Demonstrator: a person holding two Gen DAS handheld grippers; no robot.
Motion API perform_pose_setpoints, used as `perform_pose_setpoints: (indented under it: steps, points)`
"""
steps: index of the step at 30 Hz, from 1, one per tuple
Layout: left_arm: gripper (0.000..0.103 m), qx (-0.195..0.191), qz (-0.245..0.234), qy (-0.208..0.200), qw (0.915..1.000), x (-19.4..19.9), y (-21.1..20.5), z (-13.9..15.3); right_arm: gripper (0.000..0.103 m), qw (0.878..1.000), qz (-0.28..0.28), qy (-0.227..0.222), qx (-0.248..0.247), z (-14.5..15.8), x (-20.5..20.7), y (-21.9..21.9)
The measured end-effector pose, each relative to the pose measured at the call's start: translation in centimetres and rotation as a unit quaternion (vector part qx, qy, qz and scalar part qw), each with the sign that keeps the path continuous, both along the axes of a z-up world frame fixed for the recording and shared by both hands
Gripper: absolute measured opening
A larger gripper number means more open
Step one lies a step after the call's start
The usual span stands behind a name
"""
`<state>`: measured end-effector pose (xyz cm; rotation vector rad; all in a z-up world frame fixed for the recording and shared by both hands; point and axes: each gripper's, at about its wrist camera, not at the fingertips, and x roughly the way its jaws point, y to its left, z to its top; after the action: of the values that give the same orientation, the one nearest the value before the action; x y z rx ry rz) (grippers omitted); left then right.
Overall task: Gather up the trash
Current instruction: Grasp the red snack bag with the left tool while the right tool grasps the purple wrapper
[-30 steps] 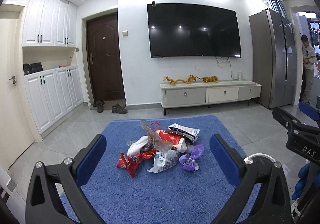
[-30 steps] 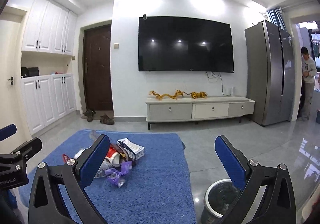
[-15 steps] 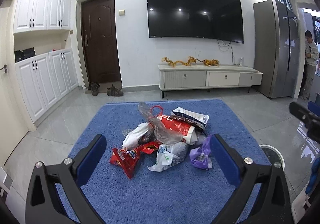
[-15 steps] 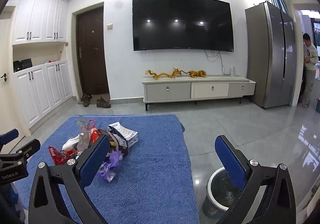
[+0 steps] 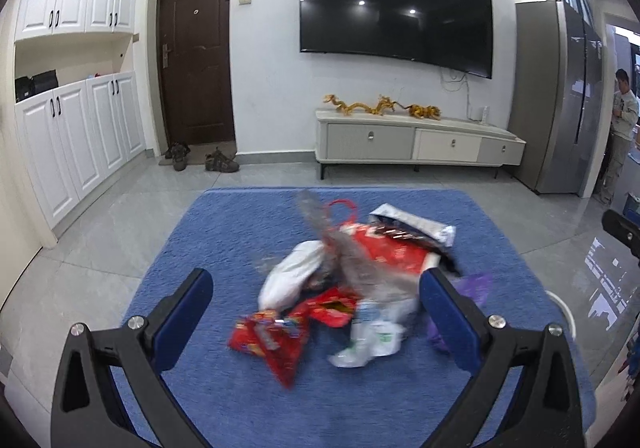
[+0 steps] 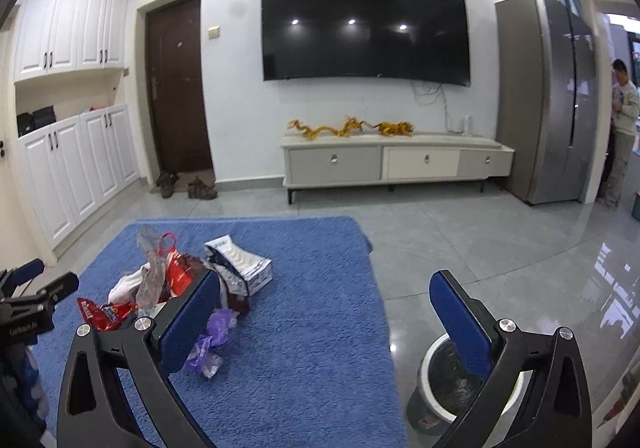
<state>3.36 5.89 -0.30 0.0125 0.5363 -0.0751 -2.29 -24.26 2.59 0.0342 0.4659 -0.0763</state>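
Note:
A pile of trash lies on the blue rug (image 5: 224, 240): a red snack wrapper (image 5: 276, 340), a white plastic bag (image 5: 292, 280), a red packet (image 5: 384, 252), a silver carton (image 5: 412, 226) and a purple wrapper (image 5: 476, 284). My left gripper (image 5: 316, 300) is open and empty, just above the pile. In the right wrist view the pile (image 6: 176, 280) lies left, and a grey bin (image 6: 452, 380) with a dark liner stands on the tiles at lower right. My right gripper (image 6: 324, 300) is open and empty, over the rug's right part.
A white TV cabinet (image 5: 416, 139) stands under a wall TV (image 5: 396, 7). A brown door (image 5: 196, 55) with shoes (image 5: 220, 161), white cupboards (image 5: 76, 135) left, a grey fridge (image 5: 560, 95) and a person (image 5: 620, 127) right. The left gripper shows at the right view's left edge (image 6: 36, 300).
Both grippers have moved forward and tilted down. The trash pile has grown larger and nearer in the left view; the bin shows more fully in the right view. Both stay open.

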Motion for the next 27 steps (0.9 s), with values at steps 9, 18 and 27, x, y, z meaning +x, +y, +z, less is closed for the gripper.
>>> perform_pose_setpoints:
  steps: [9, 18, 27]
  points:
    - [0.101, -0.011, -0.030, 0.052, 0.9981, 0.4, 5.2, -3.9, 0.070, 0.989, 0.103, 0.087, 0.057, -4.6, 4.7, 3.5]
    - [0.093, -0.061, -0.078, 0.094, 0.9906, 0.2, 6.1, -7.0, 0.070, 0.961, 0.179, 0.194, 0.088, -11.3, 8.3, 8.8]
    - [0.073, -0.089, -0.064, 0.133, 0.9850, 4.3, 6.4, -8.4, 0.069, 0.949, 0.200, 0.226, 0.094, -14.4, 10.3, 11.3]
